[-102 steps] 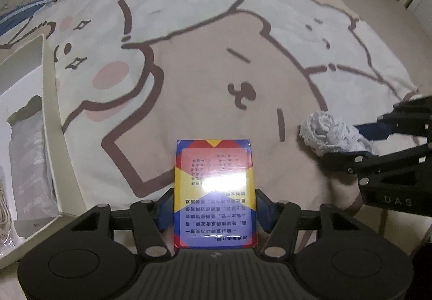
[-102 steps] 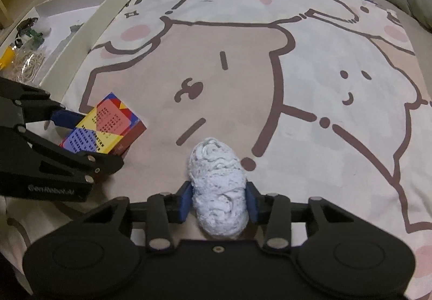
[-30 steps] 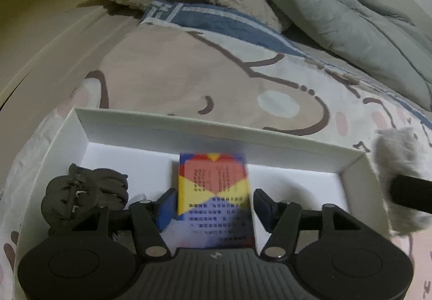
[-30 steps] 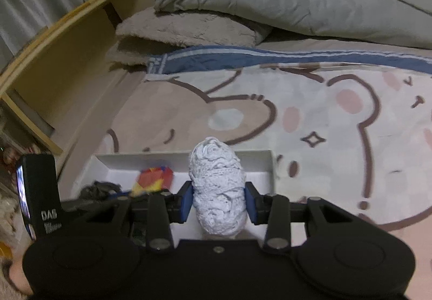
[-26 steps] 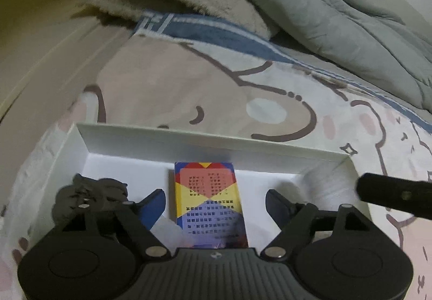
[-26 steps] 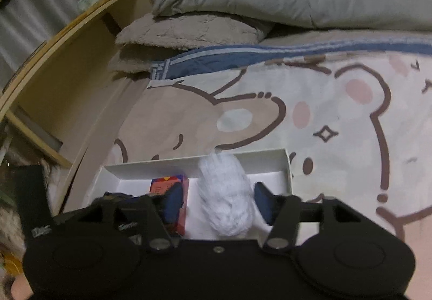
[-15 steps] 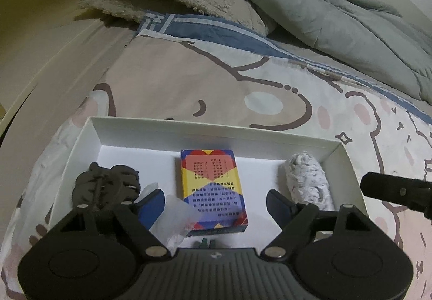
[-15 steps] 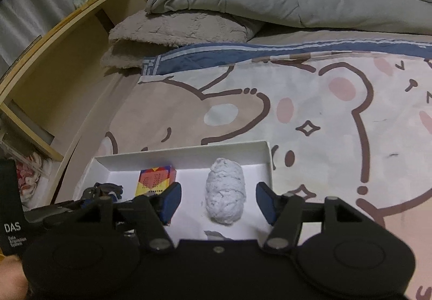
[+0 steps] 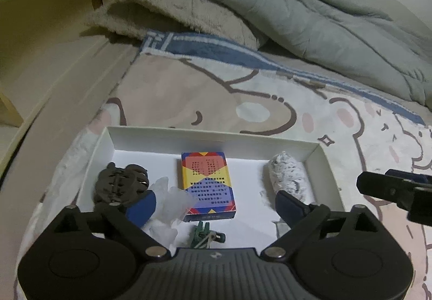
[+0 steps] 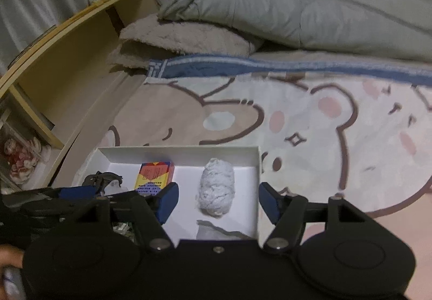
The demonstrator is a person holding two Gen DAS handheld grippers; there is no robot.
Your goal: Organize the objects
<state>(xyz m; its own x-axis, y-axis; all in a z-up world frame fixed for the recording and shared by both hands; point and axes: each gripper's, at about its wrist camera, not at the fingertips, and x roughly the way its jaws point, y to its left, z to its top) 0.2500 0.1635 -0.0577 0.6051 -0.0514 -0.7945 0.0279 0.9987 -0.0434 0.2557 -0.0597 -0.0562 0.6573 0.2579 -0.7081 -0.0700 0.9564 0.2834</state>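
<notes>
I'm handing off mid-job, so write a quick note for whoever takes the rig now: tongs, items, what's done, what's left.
Left tongs: open, empty, over the white box.
Right tongs: open, empty, over the box's right end.
Colourful card box: lying flat mid-box.
White yarn ball: lying in the box, right of the cards.
Done: both items are in the box and released.
Left: nothing loose shows on the bear blanket; check outside these views.

Green clip (image 9: 206,234) — half behind gripper body
</notes>
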